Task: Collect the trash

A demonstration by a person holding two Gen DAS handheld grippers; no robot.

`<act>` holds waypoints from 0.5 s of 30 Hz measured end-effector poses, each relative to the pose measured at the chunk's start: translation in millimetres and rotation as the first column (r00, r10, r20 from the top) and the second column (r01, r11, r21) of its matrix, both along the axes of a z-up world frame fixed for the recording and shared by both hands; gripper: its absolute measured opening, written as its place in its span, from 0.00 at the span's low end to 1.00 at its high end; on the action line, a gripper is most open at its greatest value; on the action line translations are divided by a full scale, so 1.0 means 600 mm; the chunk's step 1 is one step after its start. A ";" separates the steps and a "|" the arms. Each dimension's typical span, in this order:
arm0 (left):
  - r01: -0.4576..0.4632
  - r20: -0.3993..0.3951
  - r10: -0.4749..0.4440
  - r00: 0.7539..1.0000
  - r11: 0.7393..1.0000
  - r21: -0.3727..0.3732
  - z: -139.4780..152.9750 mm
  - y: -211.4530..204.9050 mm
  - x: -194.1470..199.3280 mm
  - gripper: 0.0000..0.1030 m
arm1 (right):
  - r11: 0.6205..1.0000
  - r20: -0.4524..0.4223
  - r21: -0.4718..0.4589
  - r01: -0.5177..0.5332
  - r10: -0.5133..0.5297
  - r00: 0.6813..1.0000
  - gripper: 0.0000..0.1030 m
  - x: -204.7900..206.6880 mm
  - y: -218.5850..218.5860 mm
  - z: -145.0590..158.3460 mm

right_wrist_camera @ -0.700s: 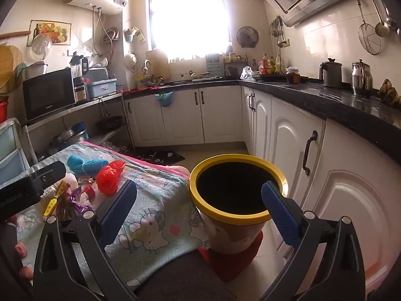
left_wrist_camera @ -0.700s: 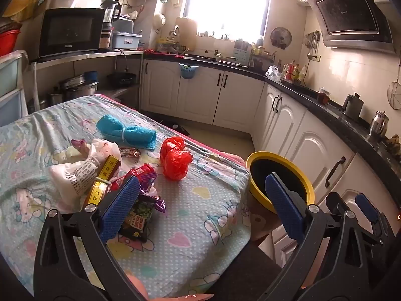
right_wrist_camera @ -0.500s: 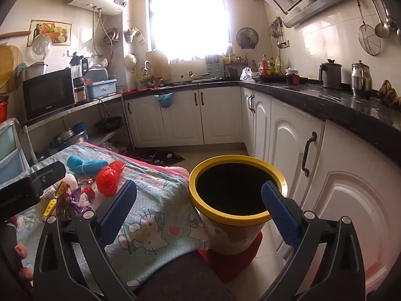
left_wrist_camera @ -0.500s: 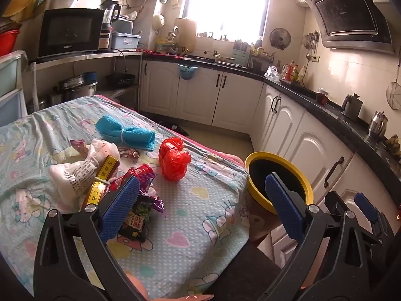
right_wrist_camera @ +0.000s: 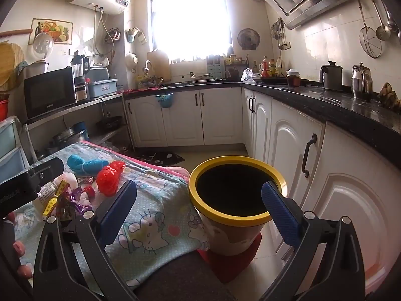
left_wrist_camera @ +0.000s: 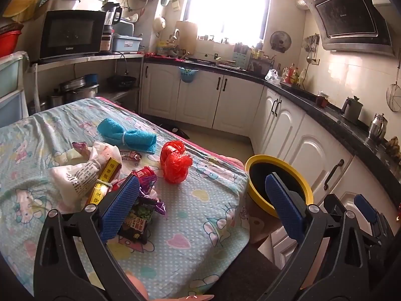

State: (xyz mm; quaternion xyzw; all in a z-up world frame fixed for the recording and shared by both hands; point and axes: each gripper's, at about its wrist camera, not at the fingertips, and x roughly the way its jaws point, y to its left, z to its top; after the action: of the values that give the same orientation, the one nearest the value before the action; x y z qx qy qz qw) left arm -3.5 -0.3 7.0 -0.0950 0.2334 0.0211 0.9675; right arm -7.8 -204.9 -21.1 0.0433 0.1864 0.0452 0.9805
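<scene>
Trash lies on a table under a cartoon-print cloth (left_wrist_camera: 190,228): a red plastic bag (left_wrist_camera: 175,161), a tied white bag (left_wrist_camera: 80,173), a yellow box (left_wrist_camera: 105,183), and purple and dark wrappers (left_wrist_camera: 142,208). A rolled blue towel (left_wrist_camera: 125,136) lies behind them. My left gripper (left_wrist_camera: 203,203) hovers open over the table's near right part, its left finger above the wrappers, nothing between the pads. A yellow-rimmed bin (right_wrist_camera: 235,188) stands on a red stool (right_wrist_camera: 233,263) right of the table. My right gripper (right_wrist_camera: 200,208) stands open in front of the bin, empty. The red bag (right_wrist_camera: 109,178) also shows there.
White kitchen cabinets (right_wrist_camera: 338,200) under a black counter (right_wrist_camera: 338,105) run close on the right of the bin. A microwave (left_wrist_camera: 70,33) and pots sit on shelves at the back left. Tiled floor (left_wrist_camera: 220,145) lies between the table and the far cabinets.
Both views shift only slightly; the left gripper has drifted a touch to the right over the table. Both grippers stay open and the trash has not moved.
</scene>
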 end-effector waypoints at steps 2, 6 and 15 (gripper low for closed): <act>0.000 0.000 0.000 1.000 1.000 0.005 0.001 -0.001 0.000 0.90 | 1.000 0.001 -0.002 0.004 -0.004 1.000 0.94 0.001 0.004 -0.002; -0.004 0.003 0.004 1.000 1.000 0.003 0.000 0.002 -0.001 0.90 | 1.000 0.002 0.000 0.004 -0.004 1.000 0.94 0.001 0.003 -0.001; -0.004 0.004 0.004 1.000 1.000 0.005 0.000 0.003 -0.002 0.90 | 1.000 0.001 0.001 0.008 -0.008 1.000 0.94 0.000 0.004 -0.002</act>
State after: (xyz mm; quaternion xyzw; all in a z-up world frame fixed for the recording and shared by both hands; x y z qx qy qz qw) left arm -4.9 1.7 6.9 -0.0928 0.2313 0.0233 0.9682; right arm -7.7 -202.7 -22.5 0.0444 0.1858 0.0416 0.9807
